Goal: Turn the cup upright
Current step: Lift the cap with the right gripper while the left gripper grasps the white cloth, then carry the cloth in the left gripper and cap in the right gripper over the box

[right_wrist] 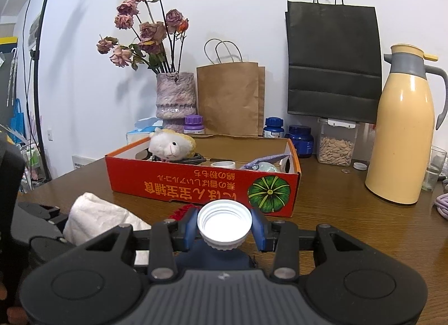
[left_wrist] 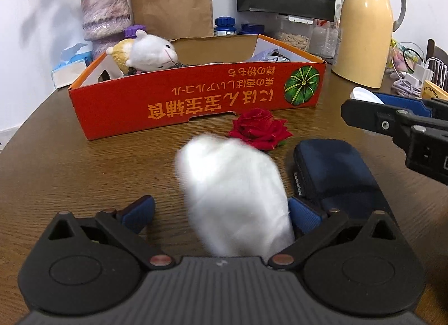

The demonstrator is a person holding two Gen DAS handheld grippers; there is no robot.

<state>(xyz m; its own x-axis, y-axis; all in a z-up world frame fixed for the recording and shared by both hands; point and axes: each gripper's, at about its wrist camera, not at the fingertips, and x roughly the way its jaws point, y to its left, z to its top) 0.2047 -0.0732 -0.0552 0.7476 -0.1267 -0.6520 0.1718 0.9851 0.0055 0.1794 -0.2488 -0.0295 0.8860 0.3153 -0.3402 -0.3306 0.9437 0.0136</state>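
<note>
My right gripper (right_wrist: 224, 229) clamps the white cup (right_wrist: 224, 225) just before the red box (right_wrist: 201, 185), mouth facing me, while my left gripper (left_wrist: 221, 210) gapes around a cloth (left_wrist: 232, 193)

My right gripper (right_wrist: 224, 226) clamping a white ribbed cup (right_wrist: 224, 227), mouth toward camera, orange box (right_wrist: 196, 185) behind, yellow thermos (right_wrist: 400, 140) right.

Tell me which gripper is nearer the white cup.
Right. The right gripper is shut on the white cup, blue pads pressing its sides, above the dark blue case. The left gripper stands apart to its left, open around a white cloth.
</note>
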